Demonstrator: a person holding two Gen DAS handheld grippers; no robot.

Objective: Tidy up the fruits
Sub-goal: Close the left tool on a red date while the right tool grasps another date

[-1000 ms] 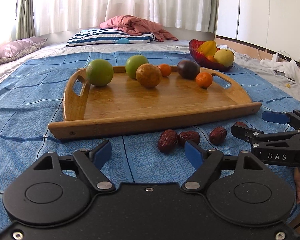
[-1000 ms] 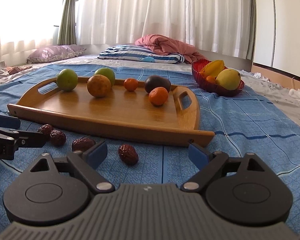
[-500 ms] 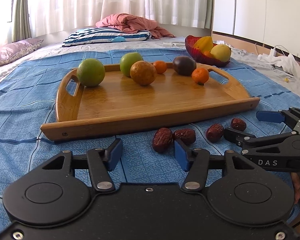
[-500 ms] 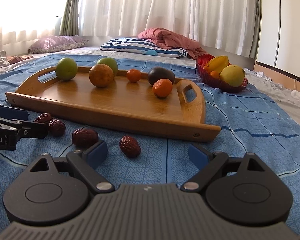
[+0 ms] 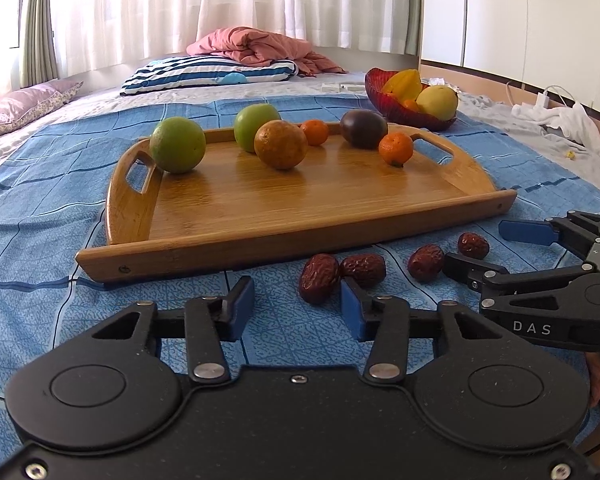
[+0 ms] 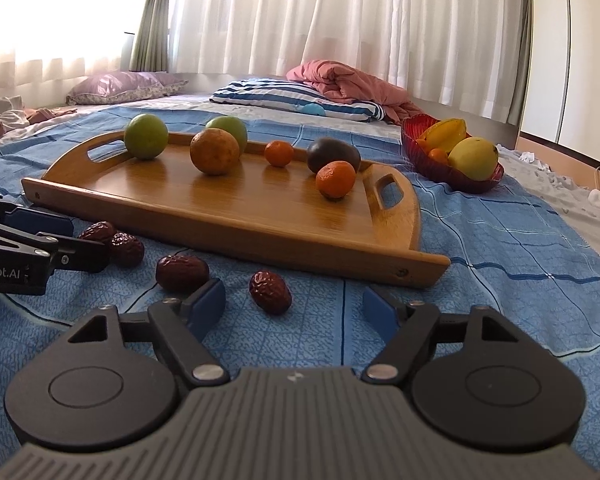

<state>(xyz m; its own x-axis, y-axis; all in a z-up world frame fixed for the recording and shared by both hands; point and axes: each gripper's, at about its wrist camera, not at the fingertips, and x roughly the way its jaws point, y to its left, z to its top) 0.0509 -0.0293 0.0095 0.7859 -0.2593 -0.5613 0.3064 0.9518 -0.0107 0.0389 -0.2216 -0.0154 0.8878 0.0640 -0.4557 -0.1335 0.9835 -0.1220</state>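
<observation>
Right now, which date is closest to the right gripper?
The rightmost date, alone just ahead of the open right gripper; the other three lie farther left, toward the left gripper.

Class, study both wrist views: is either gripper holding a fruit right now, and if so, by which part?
Nothing is held. The left gripper and right gripper both have open jaws with only blue sheet between them; the dried dates lie loose ahead.

Right hand-held gripper [image 5: 496, 246] reads "DAS"; left [image 6: 66, 236], "Robot.AI".
</observation>
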